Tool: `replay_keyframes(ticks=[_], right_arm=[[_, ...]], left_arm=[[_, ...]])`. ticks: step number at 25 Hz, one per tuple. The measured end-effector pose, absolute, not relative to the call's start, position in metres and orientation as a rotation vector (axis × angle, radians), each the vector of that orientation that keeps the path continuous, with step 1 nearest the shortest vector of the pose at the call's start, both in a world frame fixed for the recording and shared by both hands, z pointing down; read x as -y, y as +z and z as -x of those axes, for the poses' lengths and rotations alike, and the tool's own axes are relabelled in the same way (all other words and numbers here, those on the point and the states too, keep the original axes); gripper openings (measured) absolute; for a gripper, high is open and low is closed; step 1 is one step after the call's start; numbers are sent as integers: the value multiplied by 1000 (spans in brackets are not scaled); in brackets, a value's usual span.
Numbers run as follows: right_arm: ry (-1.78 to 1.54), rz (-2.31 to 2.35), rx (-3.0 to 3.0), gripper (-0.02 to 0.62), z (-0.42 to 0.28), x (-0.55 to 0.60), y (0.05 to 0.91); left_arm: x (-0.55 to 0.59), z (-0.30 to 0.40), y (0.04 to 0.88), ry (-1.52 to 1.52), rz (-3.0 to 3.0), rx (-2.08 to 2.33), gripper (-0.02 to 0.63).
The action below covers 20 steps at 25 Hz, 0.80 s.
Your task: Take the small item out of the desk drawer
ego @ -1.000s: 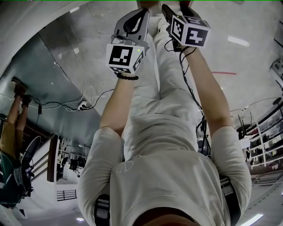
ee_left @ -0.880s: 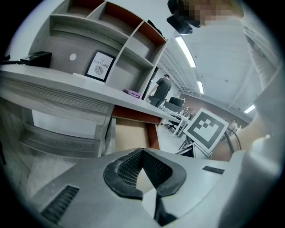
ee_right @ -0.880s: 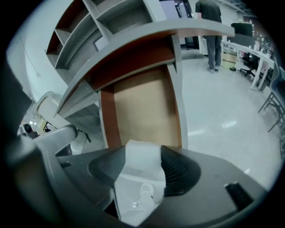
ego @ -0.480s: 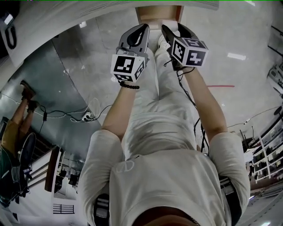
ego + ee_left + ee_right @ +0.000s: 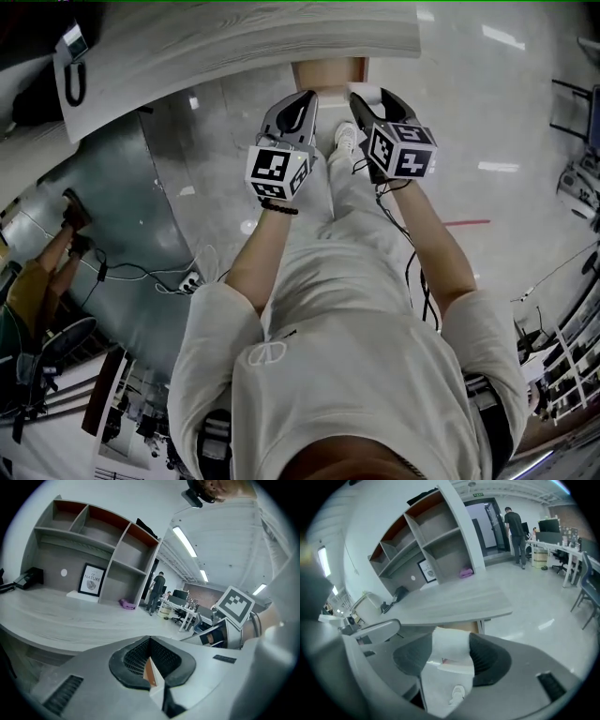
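Head view showed the grey desk (image 5: 244,42) across the top of the frame, with a brown wooden panel (image 5: 328,70) tucked under its edge directly ahead of you. That was probably where the drawer sat, though no handle or front could be made out. You held both tools out before your body, short of the desk and touching nothing. Your left gripper (image 5: 307,97) had its pads closed tip to tip on nothing. Your right gripper (image 5: 364,97) stood with its jaws parted, and only your trousers and shoe showed through the gap. The small item appeared in no view, so it was presumably inside the drawer. The reach called for finding the handle first, setting the parted right jaws squarely on it, then pulling straight out so the item would not slide.
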State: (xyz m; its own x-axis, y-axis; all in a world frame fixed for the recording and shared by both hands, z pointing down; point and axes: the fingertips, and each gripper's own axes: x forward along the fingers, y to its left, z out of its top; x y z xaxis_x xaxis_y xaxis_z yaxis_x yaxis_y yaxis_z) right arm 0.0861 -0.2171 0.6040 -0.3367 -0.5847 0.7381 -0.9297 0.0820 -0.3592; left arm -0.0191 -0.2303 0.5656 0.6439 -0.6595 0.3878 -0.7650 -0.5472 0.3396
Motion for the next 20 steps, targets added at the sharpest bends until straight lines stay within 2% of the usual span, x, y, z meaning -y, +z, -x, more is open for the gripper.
replay_keyframes(ticks=[10, 20], right_arm=[[960, -1635, 2094, 250, -117, 239, 485], [803, -1793, 2193, 249, -150, 247, 375]], left_arm=[[231, 21, 481, 213, -2443, 1181, -2], [247, 52, 385, 99, -2539, 1309, -2]])
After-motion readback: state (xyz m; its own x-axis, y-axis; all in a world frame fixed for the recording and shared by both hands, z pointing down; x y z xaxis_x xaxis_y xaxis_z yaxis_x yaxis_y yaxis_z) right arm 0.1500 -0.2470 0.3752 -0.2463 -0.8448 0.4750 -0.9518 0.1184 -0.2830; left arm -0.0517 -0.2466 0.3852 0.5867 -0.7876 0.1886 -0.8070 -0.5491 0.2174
